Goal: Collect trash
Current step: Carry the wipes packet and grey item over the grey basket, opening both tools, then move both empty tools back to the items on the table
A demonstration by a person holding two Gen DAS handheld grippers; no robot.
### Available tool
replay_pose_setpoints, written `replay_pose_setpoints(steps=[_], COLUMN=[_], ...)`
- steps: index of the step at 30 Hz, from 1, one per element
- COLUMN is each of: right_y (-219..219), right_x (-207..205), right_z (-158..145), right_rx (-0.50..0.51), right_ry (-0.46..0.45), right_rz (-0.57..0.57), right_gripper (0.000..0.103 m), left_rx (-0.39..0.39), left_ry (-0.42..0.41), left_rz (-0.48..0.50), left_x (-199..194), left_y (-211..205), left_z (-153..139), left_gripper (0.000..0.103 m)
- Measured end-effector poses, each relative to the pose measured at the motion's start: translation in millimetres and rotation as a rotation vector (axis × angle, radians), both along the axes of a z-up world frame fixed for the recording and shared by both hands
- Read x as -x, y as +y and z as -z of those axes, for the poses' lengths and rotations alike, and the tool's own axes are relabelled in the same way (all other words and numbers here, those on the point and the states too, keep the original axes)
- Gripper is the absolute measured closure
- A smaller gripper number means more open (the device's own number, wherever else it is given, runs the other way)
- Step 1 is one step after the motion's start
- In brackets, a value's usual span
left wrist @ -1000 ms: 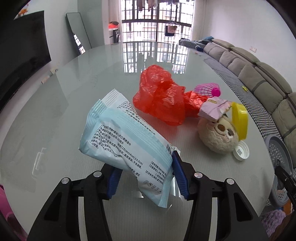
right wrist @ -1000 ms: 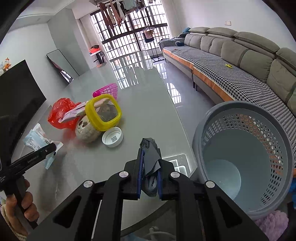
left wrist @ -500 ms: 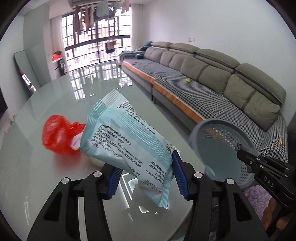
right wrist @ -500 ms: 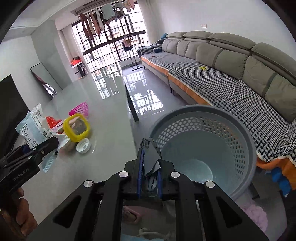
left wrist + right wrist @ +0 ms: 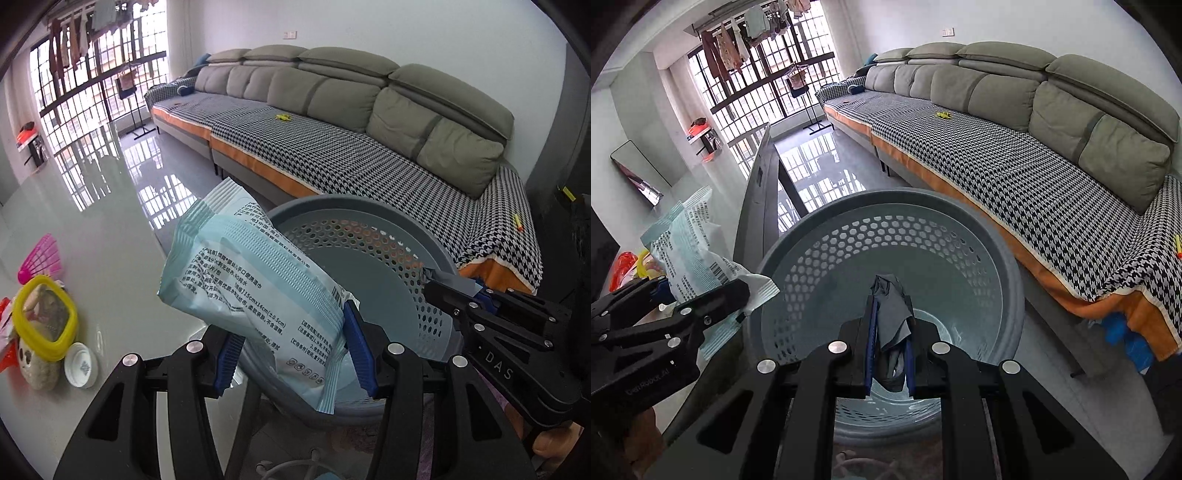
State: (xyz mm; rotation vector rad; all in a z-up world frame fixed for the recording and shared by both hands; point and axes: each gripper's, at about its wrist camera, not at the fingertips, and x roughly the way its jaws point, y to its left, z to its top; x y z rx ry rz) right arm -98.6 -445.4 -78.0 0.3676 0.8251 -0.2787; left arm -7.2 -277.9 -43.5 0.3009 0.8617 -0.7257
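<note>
Over the basket point(image 5: 886, 236), nearest the right wrist camera, the right gripper point(image 5: 891, 369) has its fingers pinched fully together on a crumpled dark grey scrap point(image 5: 891, 310), which sticks up between the pads above the basket's open middle. Just beside it, toward the counter point(image 5: 92, 206), the left gripper point(image 5: 295, 354) has its fingers about half spread and clamped on the lower end of a pale blue wipes packet point(image 5: 255, 291). The packet's long axis runs slantwise from the fingers up and away toward the counter side, its crimped free end pointing up and left in the left wrist view, the printed face toward the camera.

The risk, as I judge it, lies with the packet: it hangs over the basket's near rim, not clearly over the middle, so letting go now could tip the long free end out onto the floor or the counter edge. The two grippers are also close above the basket, and a careless swing could knock them together. The light scrap might cling to a pad instead of dropping.

Farther off on the counter, away from the basket, remain a yellow-rimmed lid point(image 5: 46, 317), a white cap point(image 5: 81, 364), a plush toy point(image 5: 37, 369), a pink shuttlecock point(image 5: 40, 258) and a red bag point(image 5: 622, 269).
</note>
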Motion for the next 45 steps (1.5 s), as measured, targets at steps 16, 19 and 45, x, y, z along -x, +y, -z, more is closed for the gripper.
replay_pose_setpoints(steps=[16, 19, 45], right_y=[-20, -22, -5], right_x=[2, 2, 11], right_z=[9, 8, -4], right_rx=[-0.025, -0.028, -0.005], right_ry=[-0.016, -0.017, -0.043], right_rz=[0.007, 0.014, 0.031], right_gripper=[0.068, 0.068, 0.045], left_rx=[-0.024, -0.022, 0.039], left_ry=[-0.003, -0.012, -0.079], left_rz=[-0.017, -0.021, -0.151], left_x=[-2, -2, 2], left_y=[-15, -14, 28], left_z=[9, 7, -15], left_gripper=[0.03, 0.025, 0.007])
